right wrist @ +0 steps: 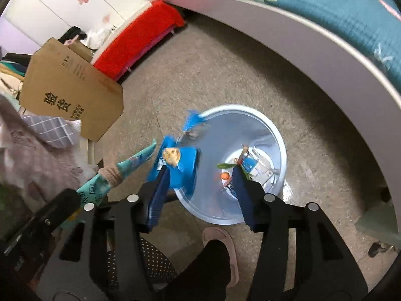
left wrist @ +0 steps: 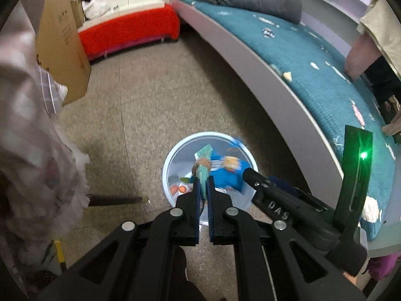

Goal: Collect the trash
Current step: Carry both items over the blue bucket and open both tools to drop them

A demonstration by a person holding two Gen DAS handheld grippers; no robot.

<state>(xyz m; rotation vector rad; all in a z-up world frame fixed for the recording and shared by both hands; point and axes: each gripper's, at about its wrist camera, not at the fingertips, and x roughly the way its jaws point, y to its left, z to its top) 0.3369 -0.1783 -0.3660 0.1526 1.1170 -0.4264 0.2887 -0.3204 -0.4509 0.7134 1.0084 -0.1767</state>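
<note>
Over the bin, at about six o'clock on the floor beside the bed, you are holding both grippers pointed steeply down. Your right gripper is standing roughly half open, and the blue wrapper is lying against its left pad only, with nothing pinching it; it is hanging at the bin's nine o'clock rim, partly outside. If it is sliding off that pad now, it is likely to be tipping onto the floor rather than in, so you are wanting to be further over the opening. Your left gripper is nearly closed, pinching a teal wrapper with a tan band round it. That piece is long and is sticking out past the fingertips; letting go from this angle is risking it catching the rim or the right gripper, which is crowding in at three o'clock in the left view.

Some scraps are already lying at the bin's bottom. You are working on a speckled, hard floor, with a cardboard box at ten o'clock, a red bench at twelve, and your slippered foot just behind the bin.
</note>
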